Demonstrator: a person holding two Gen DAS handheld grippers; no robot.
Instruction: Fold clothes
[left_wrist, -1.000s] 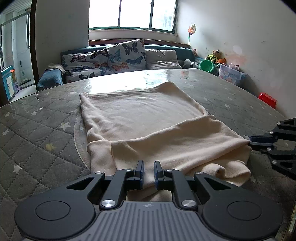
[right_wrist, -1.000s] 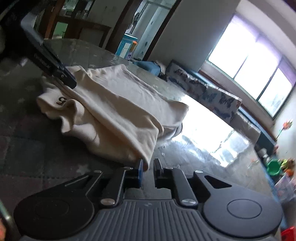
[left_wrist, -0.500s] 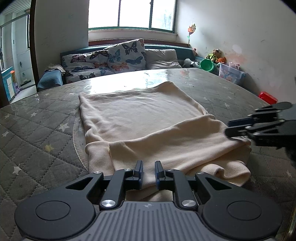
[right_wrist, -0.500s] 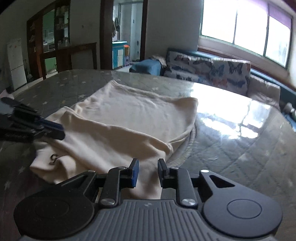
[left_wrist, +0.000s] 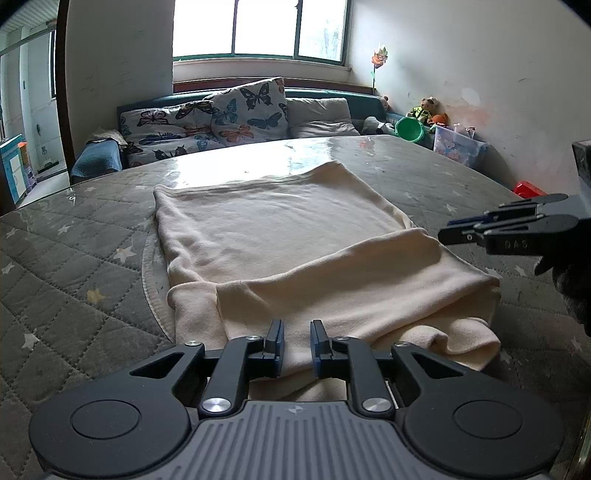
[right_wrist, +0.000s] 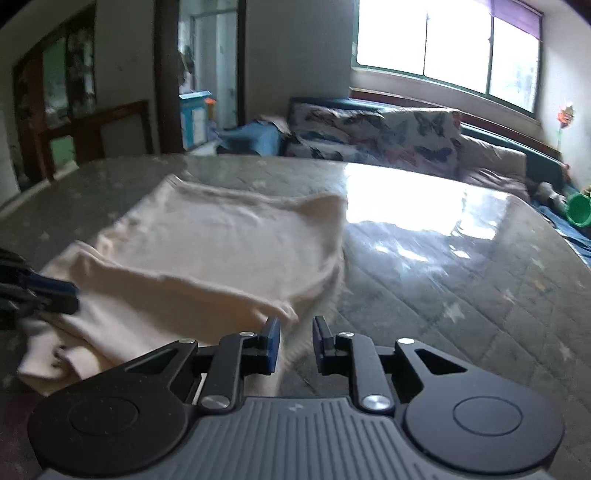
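Centrally on the quilted table (left_wrist: 66, 258) lies the cream garment (left_wrist: 280, 236), near end folded over itself. Left tool (left_wrist: 296, 341) above the near hem, jaws opening, nothing pinched. Right tool (right_wrist: 295, 341) at the garment's right edge, slightly parted, empty.

Daylight from the window (left_wrist: 258, 27) ahead of your tool blows out white and glares off the counter (right_wrist: 406, 206). Your right view is motion-blurred; edges bend and darken.
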